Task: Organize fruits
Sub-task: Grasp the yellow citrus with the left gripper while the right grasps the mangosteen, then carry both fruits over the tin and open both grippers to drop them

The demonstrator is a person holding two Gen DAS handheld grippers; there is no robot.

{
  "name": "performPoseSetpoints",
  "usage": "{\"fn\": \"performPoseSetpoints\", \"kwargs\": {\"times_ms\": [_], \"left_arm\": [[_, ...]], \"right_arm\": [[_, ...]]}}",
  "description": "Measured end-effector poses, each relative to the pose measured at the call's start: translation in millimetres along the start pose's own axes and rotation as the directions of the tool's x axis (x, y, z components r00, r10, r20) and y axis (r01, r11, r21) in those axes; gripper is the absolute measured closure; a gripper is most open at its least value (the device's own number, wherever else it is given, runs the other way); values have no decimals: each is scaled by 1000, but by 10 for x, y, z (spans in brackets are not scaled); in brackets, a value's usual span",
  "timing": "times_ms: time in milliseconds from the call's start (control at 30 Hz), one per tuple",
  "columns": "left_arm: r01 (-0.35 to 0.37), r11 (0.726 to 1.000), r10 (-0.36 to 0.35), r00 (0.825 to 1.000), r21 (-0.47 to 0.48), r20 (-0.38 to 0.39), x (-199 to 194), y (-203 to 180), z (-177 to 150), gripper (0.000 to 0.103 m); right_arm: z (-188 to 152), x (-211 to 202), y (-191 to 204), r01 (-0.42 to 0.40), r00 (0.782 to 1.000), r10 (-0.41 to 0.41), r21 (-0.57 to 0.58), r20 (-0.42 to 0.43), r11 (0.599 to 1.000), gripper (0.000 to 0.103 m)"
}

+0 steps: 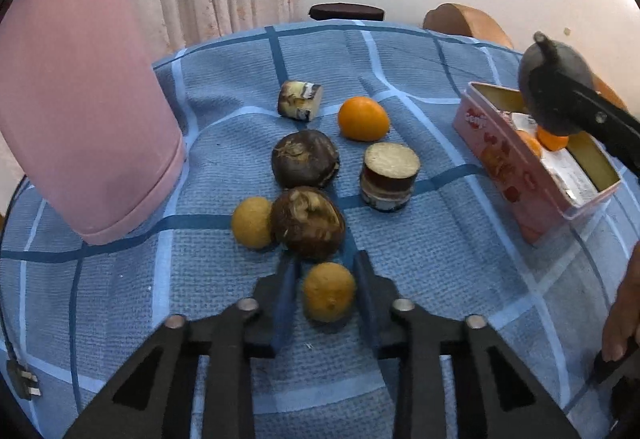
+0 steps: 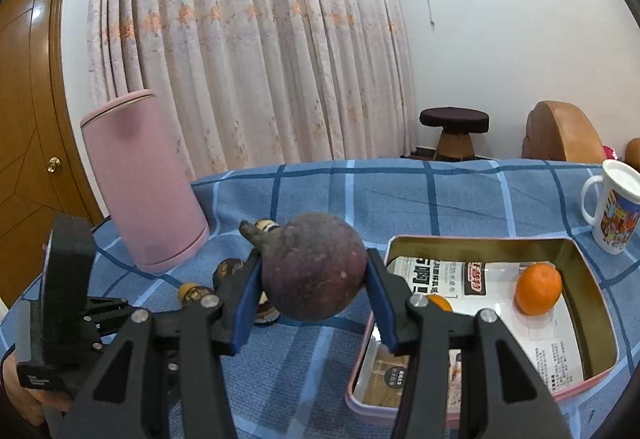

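**Two round fruits in two claws, both easy to lose**

The left claw (image 1: 325, 262) is closed about as far as it goes on a small yellow fruit (image 1: 329, 292), which sits on the desk's blue checked cloth (image 1: 440, 239). The pads bear on its sides near the fingertips. On so small and round a fruit, that shallow hold could let it squirt forward on the lift. A brown fruit (image 1: 307, 223) lies just behind it, close to the left fingertip. A careless lift could knock it, and it touches a second yellow fruit (image 1: 252, 222) that would probably roll too.

The right claw (image 2: 314, 259) stands part open and clamps a dark purple fruit (image 2: 316, 271) at its widest. It holds it in the air just beside the near left corner of the open tin (image 2: 480, 247). If it lets go here, the fruit may strike the rim or land on the cloth and roll away. If it drops from this height into the tin, it could bruise the orange (image 2: 538, 289) already inside.
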State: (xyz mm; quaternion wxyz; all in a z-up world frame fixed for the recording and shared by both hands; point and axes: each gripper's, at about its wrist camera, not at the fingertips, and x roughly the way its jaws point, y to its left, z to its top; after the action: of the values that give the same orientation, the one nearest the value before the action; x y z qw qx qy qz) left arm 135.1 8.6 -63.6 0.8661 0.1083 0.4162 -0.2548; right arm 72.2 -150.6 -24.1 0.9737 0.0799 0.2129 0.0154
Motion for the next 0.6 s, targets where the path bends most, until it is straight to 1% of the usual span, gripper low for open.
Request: {"fn": "performPoseSetpoints", "kwargs": {"times_ms": [33,100,133,200,300,400,500,600], "left_arm": [[24,1000,-24,1000,-3,10,-32,9,6,76],[75,997,-74,996,-2,53,-133,16,23,76],[108,994,-108,991,4,85,-205,17,38,76],[151,988,-153,979,26,137,-314,-19,54,76],[187,980,-195,962,61,189,-429,-74,64,76],[163,984,-176,954,75,244,-468,-134,95,76],[162,986,-163,940,29,299,-509,-93,121,76],[113,993,-98,937,-26,336,-505,-83,153,76]], "right_arm": [[3,-8,-7,2,1000,-2,3,3,1000,51],[13,-26,-24,7,1000,-7,9,12,1000,51],[17,-35,-29,9,1000,-9,13,16,1000,51],[28,-37,-34,12,1000,-12,16,19,1000,51],[37,-46,-38,14,1000,-14,18,22,1000,51],[54,-70,-39,24,999,-24,5,34,1000,51],[56,-114,-56,34,998,-33,-14,50,999,51],[44,-145,-115,47,998,-45,-25,48,999,51]]}}
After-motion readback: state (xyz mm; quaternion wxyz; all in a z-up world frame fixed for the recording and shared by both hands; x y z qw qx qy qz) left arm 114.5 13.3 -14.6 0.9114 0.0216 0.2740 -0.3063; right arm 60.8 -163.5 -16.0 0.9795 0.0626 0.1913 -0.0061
